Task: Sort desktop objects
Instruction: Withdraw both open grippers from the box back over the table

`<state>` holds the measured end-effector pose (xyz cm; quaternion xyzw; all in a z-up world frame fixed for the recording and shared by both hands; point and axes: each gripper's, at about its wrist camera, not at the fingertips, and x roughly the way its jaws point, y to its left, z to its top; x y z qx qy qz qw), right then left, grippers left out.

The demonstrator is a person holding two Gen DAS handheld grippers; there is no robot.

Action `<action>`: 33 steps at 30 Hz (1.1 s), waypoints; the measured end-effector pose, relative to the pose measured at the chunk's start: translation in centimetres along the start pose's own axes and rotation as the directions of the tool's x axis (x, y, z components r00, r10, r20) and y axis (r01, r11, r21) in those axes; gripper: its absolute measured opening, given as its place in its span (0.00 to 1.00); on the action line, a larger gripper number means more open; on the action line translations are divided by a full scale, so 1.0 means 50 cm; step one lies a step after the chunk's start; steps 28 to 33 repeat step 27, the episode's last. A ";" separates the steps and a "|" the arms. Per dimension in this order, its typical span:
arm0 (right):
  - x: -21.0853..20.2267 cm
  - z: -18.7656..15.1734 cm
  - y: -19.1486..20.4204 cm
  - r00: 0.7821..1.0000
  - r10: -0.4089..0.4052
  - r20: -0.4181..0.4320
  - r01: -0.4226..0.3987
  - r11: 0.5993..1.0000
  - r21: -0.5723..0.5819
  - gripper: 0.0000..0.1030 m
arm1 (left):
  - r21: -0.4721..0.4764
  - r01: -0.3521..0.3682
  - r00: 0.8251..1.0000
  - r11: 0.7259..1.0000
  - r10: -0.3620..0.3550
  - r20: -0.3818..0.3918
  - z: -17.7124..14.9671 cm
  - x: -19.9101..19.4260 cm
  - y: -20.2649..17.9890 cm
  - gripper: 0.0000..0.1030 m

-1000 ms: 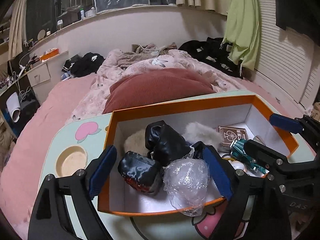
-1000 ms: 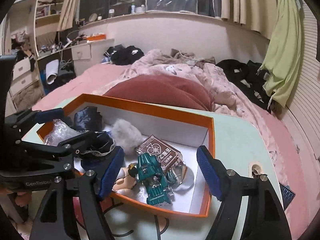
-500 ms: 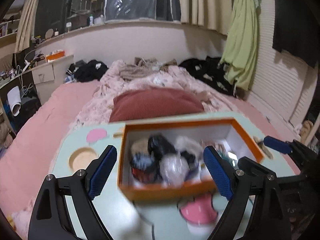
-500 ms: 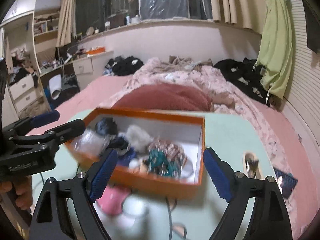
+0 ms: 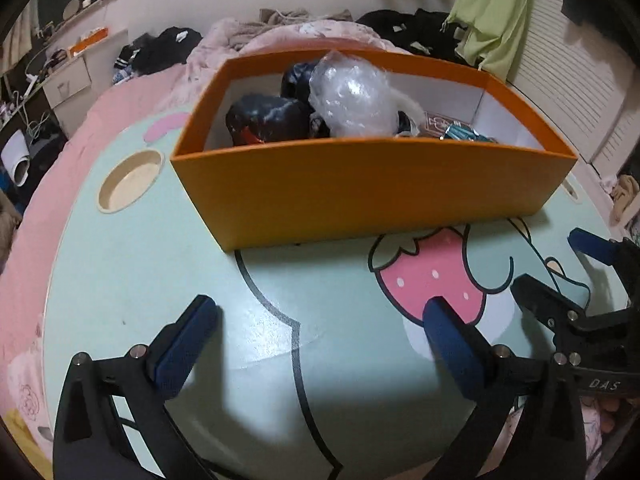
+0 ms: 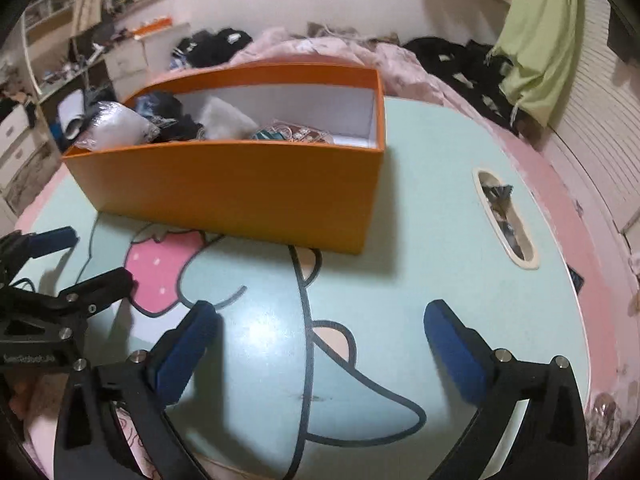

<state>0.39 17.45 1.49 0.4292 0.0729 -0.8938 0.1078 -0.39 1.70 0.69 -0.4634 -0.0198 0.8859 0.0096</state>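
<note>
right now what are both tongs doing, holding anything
left tongs: jaws opening, nothing between them, over the table.
right tongs: jaws opening, nothing between them.

A mint-green surface (image 5: 120, 280) printed with a strawberry cartoon (image 5: 432, 280) (black outlines) carries an orange box (image 5: 360, 188), standing directly on it. A round recess (image 5: 130, 186) lies left of the box, an oval slot (image 6: 504, 216) to its right.

Dim indoor light from overhead puts soft glare on the glossy mint-green cartoon-printed table (image 6: 420, 184), dark shadows under nearby things, and fisheye-bent, black-vignetted edges.
</note>
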 end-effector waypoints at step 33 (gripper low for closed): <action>0.005 -0.002 -0.011 1.000 0.004 0.012 -0.004 1.000 -0.007 1.00 | 0.009 0.006 1.000 1.000 -0.006 0.015 0.001 -0.007 0.009 1.00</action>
